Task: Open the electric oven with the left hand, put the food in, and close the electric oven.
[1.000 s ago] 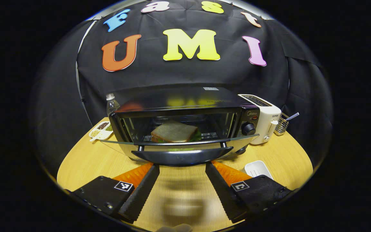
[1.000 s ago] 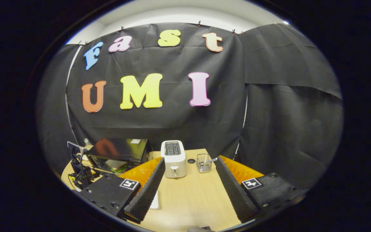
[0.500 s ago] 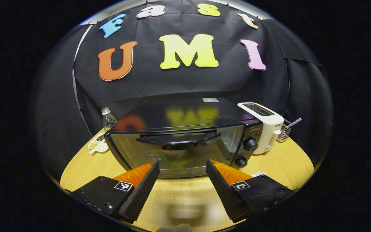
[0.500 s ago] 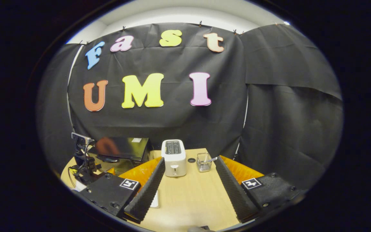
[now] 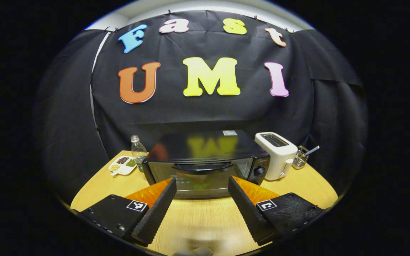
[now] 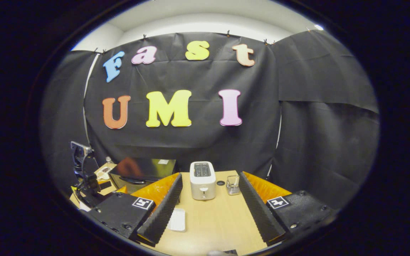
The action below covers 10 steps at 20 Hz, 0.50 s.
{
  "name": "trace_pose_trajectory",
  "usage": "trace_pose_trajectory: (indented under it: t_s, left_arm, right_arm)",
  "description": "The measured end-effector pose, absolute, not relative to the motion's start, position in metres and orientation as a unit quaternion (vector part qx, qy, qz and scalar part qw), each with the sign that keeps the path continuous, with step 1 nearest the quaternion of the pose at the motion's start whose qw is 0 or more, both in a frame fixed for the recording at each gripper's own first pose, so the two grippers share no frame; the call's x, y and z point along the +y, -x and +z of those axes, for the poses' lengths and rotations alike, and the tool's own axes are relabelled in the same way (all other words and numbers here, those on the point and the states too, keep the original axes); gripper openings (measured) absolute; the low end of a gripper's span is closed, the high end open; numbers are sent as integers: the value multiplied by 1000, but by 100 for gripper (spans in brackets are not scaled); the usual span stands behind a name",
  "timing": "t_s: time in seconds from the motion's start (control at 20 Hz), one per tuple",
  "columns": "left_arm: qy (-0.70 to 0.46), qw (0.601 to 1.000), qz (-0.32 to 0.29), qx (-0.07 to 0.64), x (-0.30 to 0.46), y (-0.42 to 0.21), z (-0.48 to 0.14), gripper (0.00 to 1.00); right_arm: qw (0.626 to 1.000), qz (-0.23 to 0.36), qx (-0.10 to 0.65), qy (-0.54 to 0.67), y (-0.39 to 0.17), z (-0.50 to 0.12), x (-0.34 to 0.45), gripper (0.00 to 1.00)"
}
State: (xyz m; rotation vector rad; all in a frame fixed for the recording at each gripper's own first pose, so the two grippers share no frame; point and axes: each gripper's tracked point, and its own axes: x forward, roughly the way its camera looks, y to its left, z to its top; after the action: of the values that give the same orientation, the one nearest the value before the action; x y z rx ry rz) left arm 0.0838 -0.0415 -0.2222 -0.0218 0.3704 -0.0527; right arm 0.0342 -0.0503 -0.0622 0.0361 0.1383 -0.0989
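The black electric oven (image 5: 205, 156) stands mid-table with its glass door shut and the handle (image 5: 203, 166) up near the top edge. Through the glass a dim greenish shape of the food (image 5: 198, 182) shows. My left gripper (image 5: 201, 180) is open in front of the door, a short way back from it, and holds nothing. In the right gripper view the oven (image 6: 144, 172) sits at the left, with the left gripper's rig (image 6: 85, 176) beside it. My right gripper (image 6: 210, 176) is open and holds nothing, off to the right over the table and facing the toaster.
A white toaster (image 5: 275, 160) stands right of the oven, with a small wire basket (image 5: 300, 159) holding a utensil behind it. A water bottle (image 5: 139, 151) and a divided seasoning dish (image 5: 122, 165) sit to the left. A white tray (image 6: 177, 219) lies on the wooden table (image 6: 219, 220).
The oven door swung up from open to shut. My left gripper then drew back from the oven, still open. The right gripper shifted back a little.
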Motion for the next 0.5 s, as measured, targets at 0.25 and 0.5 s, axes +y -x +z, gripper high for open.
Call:
trace_pose_trajectory:
  t_s: [0.25,0.5]
  left_arm:
    - [4,992,-27,121,-14,-36,-130,96]
    - [14,997,-17,80,6,11,-61,95]
  right_arm:
    - [999,-17,40,-8,-16,-34,-12,100]
    - [1000,1,12,-22,6,-17,15,100]
